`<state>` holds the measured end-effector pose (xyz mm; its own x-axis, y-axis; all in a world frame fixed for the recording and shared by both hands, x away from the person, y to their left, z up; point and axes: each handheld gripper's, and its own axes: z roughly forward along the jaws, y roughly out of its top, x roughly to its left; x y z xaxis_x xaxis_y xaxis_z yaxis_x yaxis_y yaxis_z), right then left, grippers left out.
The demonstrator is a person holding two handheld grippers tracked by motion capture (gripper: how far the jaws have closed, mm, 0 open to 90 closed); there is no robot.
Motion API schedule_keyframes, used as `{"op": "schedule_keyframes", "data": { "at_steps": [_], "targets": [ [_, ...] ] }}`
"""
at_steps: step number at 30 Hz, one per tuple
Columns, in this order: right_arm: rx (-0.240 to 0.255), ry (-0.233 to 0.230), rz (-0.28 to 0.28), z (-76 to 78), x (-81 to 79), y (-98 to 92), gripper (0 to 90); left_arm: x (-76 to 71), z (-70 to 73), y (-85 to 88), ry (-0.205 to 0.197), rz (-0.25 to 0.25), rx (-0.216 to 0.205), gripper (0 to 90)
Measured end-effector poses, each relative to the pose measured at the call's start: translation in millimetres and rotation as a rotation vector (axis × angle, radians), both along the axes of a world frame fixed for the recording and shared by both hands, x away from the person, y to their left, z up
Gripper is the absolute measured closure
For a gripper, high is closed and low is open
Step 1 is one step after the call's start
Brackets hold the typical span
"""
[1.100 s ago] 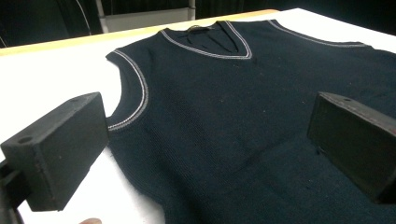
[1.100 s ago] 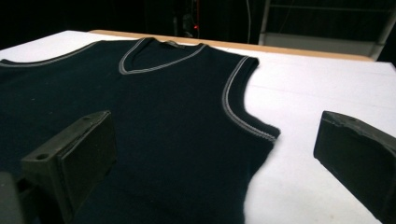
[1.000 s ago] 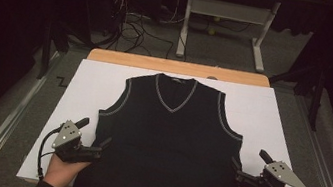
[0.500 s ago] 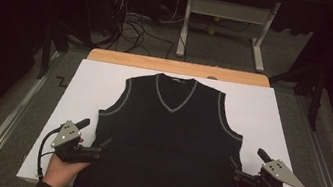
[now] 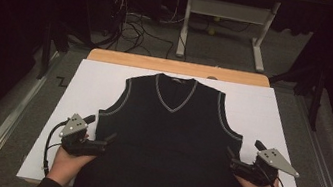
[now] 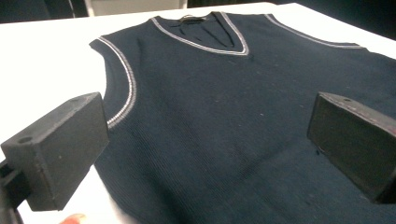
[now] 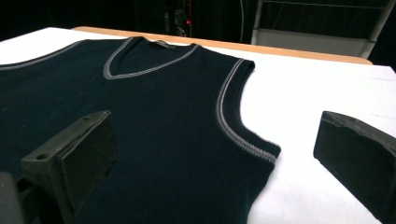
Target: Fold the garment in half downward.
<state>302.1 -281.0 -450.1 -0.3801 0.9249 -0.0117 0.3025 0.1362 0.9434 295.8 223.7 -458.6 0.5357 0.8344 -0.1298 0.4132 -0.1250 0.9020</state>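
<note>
A black sleeveless V-neck vest with grey trim lies flat, neck away from me, on a white sheet covering the table. My left gripper stands open at the vest's left side below the armhole. In the left gripper view the left gripper has its jaws wide apart over the vest and its side edge. My right gripper is open at the vest's right side. In the right gripper view the right gripper straddles the edge of the vest below the trimmed armhole. Neither gripper holds fabric.
A wooden table edge shows beyond the sheet. Behind it on the dark floor are tangled cables and a white metal frame. Metal rails run along both sides of the table. Bare white sheet lies left and right of the vest.
Both grippers have edged a little forward along the vest's sides. Their jaws stay open and the vest has not moved.
</note>
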Motion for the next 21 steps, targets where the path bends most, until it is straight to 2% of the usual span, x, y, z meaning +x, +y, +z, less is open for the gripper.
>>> {"op": "schedule_keyframes", "data": {
  "at_steps": [2, 4, 7, 8, 9, 10, 11, 12, 13, 16, 18, 20, 21],
  "targets": [
    [0.0, 0.007, -0.001, 0.1, 3.8, 1.1, 0.1, 2.5, 0.1, 0.3, 0.004, 0.008, 0.003, 0.0],
    [-0.017, 0.019, -0.011, -0.6, 10.8, 3.3, 0.1, 7.7, -0.9, 1.1, 0.02, 0.039, 0.026, 0.0],
    [-0.035, 0.051, -0.02, -3.7, 24.2, 5.3, 0.1, 17.1, -4.0, 3.7, 0.078, 0.067, 0.046, 0.0],
    [-0.044, 0.056, -0.023, -4.6, 27.9, 5.3, 0.1, 23.3, -6.0, 5.1, 0.119, 0.081, 0.058, 0.0],
    [-0.044, 0.056, -0.023, -4.6, 27.9, 5.3, 0.1, 23.3, -6.0, 5.1, 0.119, 0.081, 0.058, 0.0],
    [-0.044, 0.083, -0.035, -6.3, 35.2, 4.9, 0.1, 26.0, -7.1, 5.5, 0.14, 0.087, 0.065, 0.0],
    [-0.046, 0.093, -0.042, -7.2, 38.8, 4.4, 0.1, 31.5, -9.8, 5.9, 0.189, 0.1, 0.085, 0.0],
    [-0.051, 0.104, -0.051, -8.2, 41.9, 3.7, 0.1, 31.5, -9.8, 5.9, 0.189, 0.1, 0.085, 0.0],
    [-0.058, 0.118, -0.057, -9.1, 44.3, 2.8, 0.2, 35.0, -13.8, 7.2, 0.233, 0.11, 0.112, 2.5],
    [-0.073, 0.171, -0.057, -12.0, 47.2, 0.4, 0.5, 37.5, -18.7, 8.8, 0.285, 0.115, 0.143, 15.6],
    [-0.084, 0.2, -0.06, -13.2, 46.0, -0.8, 2.6, 37.7, -20.2, 8.1, 0.304, 0.118, 0.162, 20.0],
    [-0.084, 0.208, -0.058, -13.4, 44.7, -2.0, 3.9, 37.6, -20.7, 8.4, 0.31, 0.116, 0.172, 26.6],
    [-0.083, 0.231, -0.056, -13.8, 42.3, -4.7, 8.4, 37.8, -21.7, 8.3, 0.318, 0.116, 0.176, 29.0]
  ]
}}
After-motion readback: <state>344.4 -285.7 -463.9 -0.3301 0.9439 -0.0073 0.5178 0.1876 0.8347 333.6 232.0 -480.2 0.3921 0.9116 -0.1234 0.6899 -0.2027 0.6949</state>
